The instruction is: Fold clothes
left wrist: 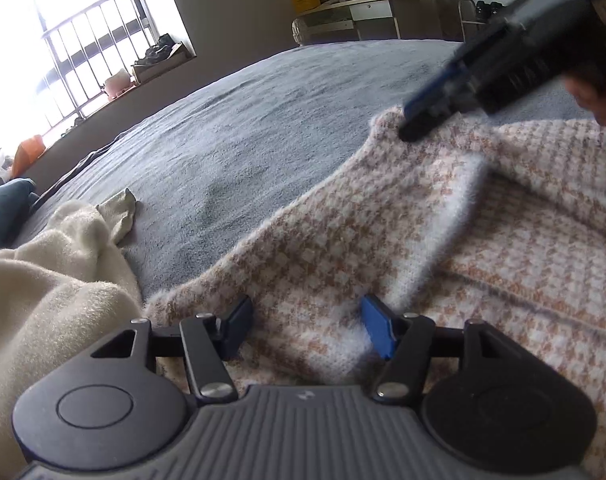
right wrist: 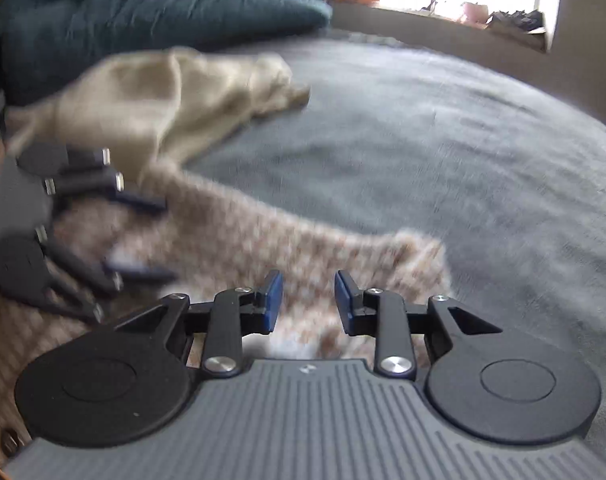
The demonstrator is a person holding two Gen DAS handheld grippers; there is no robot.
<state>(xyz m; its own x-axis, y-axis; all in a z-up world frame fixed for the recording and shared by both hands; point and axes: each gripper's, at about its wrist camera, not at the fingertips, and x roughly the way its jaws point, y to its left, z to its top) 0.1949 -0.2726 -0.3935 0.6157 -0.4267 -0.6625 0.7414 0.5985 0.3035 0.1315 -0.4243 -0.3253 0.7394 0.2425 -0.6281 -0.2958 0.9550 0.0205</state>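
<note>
A pink-and-tan houndstooth sweater [left wrist: 483, 260] lies on the grey bedspread [left wrist: 243, 128], with its far edge folded over so the white inside shows. My left gripper [left wrist: 309, 326] is open and low over the sweater's near left part; knit shows between its blue pads, which do not press on it. My right gripper [left wrist: 413, 114] comes in from the upper right and pinches the raised far corner of the sweater. In the blurred right wrist view, the right gripper [right wrist: 309, 300] has the sweater [right wrist: 263, 240] between its narrow jaws, and the left gripper [right wrist: 143, 236] stands apart at the left.
A crumpled cream garment [left wrist: 43, 280] lies left of the sweater, with a small beige cloth [left wrist: 121, 212] beside it. A dark teal duvet [right wrist: 143, 12] runs along the bed's far end. A barred window [left wrist: 83, 40] and a desk [left wrist: 363, 8] stand beyond the bed.
</note>
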